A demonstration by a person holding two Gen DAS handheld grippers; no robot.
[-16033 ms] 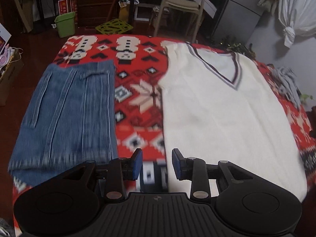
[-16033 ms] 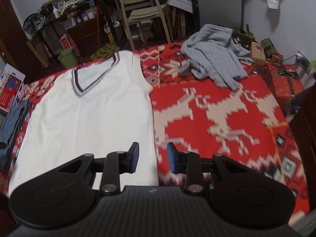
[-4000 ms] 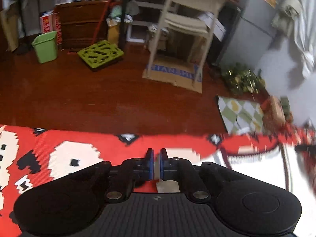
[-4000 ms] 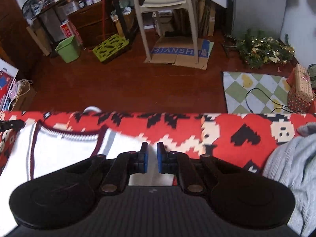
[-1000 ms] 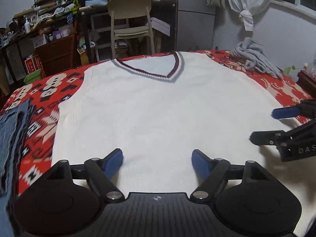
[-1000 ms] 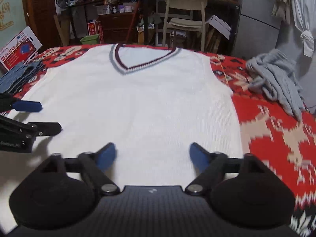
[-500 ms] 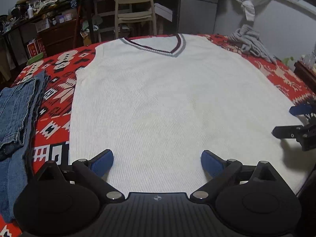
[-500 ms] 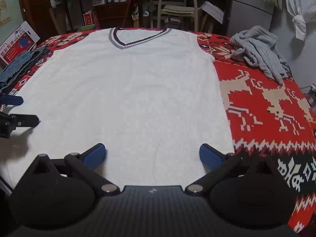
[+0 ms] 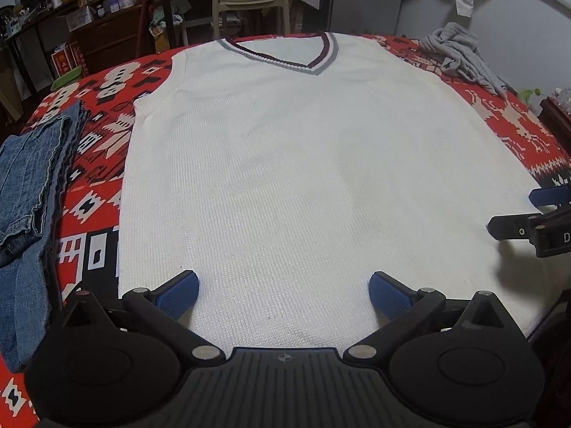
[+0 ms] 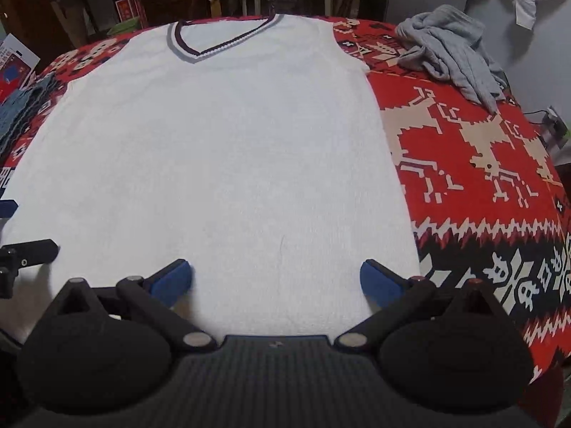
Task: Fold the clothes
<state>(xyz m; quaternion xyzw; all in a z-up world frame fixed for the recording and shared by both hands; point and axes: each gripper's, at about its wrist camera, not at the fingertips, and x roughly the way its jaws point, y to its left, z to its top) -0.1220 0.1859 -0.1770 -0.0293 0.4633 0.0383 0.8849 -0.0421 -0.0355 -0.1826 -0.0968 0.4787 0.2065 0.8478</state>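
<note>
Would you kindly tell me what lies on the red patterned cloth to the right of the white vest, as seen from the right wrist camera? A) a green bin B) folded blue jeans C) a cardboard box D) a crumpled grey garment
D: a crumpled grey garment lies on the red patterned cloth to the right of the white vest.

White vest [image 9: 303,164]: knit cloth, fine ribbed weave, matt, striped rib trim at the V-neck. Patterned cover [image 10: 474,149] on the worktop: red woven or knit fabric, matt. Jeans [image 9: 25,178]: blue denim, coarse, stitched seams. Grey garment [image 10: 449,50]: soft knit, crumpled. Left hand-held gripper [image 9: 283,287]: matt black plastic, ribbed housing, bright metal pivot pins; pads [image 9: 389,294] blue, textured, rubbery-looking.
</note>
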